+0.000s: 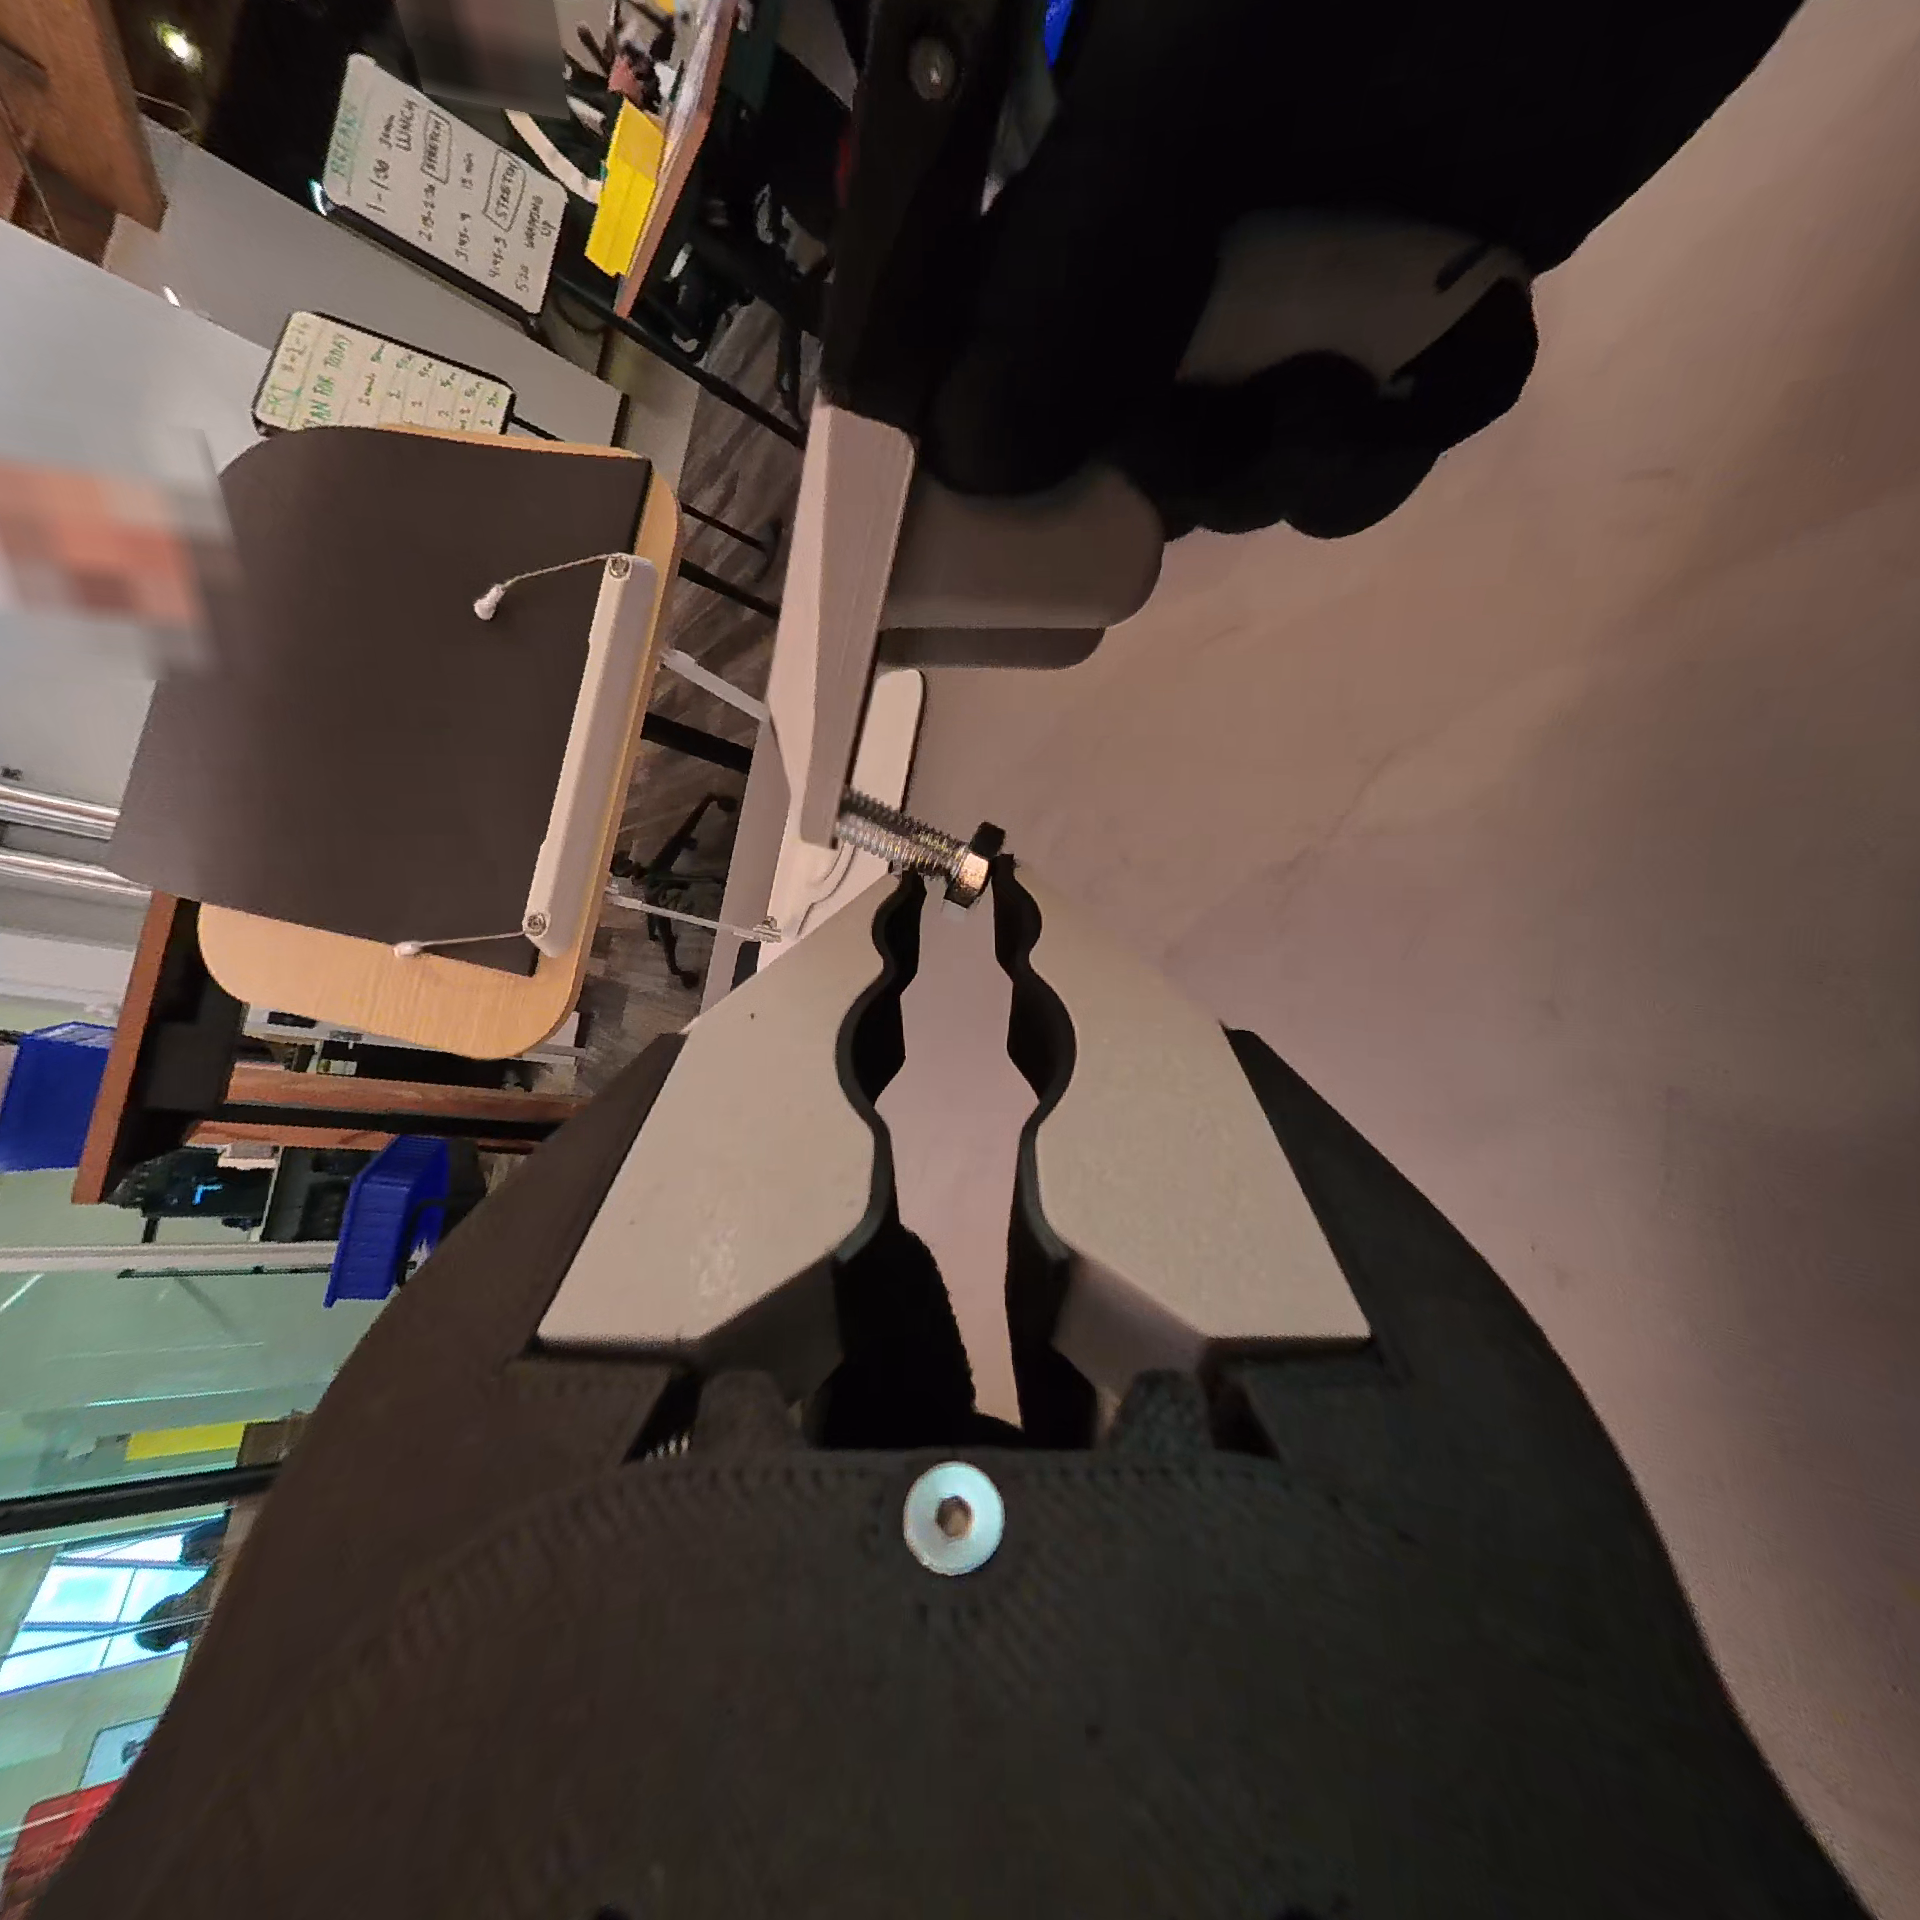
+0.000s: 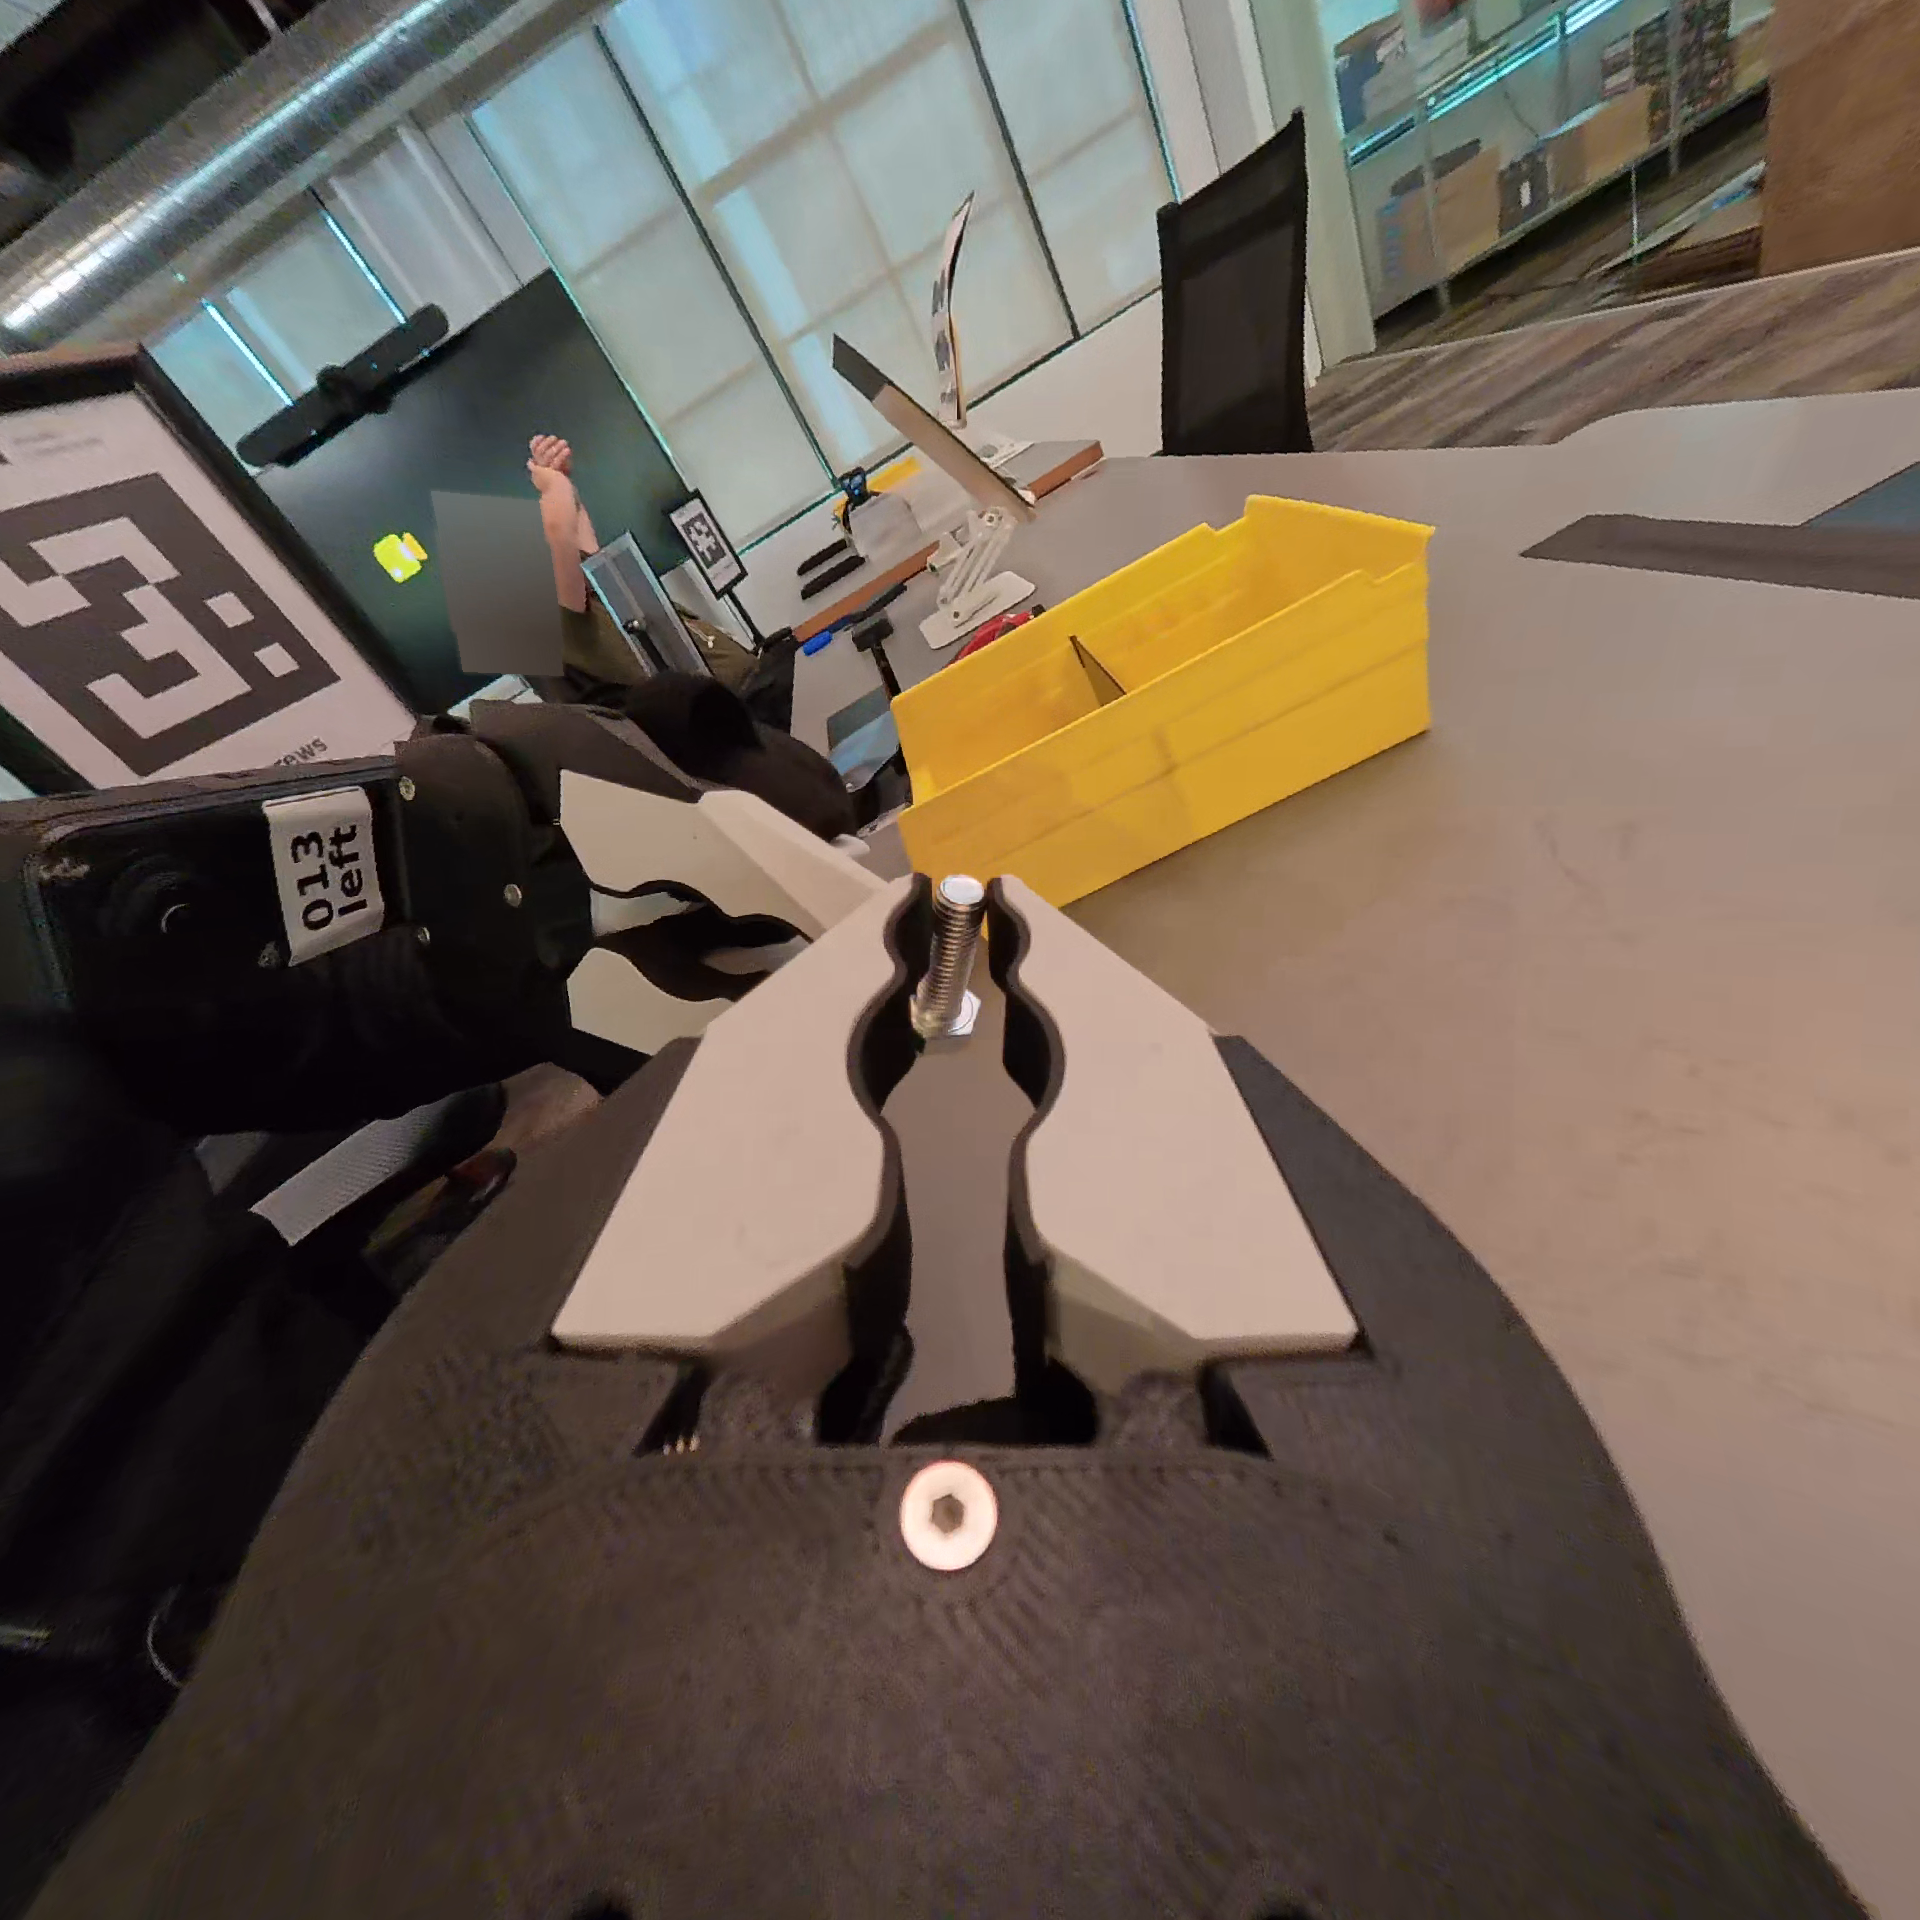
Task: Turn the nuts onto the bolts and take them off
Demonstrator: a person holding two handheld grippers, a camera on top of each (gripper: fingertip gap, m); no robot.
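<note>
Right hand-held gripper (image 2: 954, 896) pinching silver threaded bolt (image 2: 948, 961), left hand-held gripper (image 1: 961, 883) clamping its hex head (image 1: 971, 871)

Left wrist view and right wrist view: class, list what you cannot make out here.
- Left wrist view: bolt far end, hidden behind right gripper.
- Both views: hex piece, nut or bolt head; too small, pinched by left gripper.
- Right wrist view: yellow bin floor, behind its near wall.
</note>
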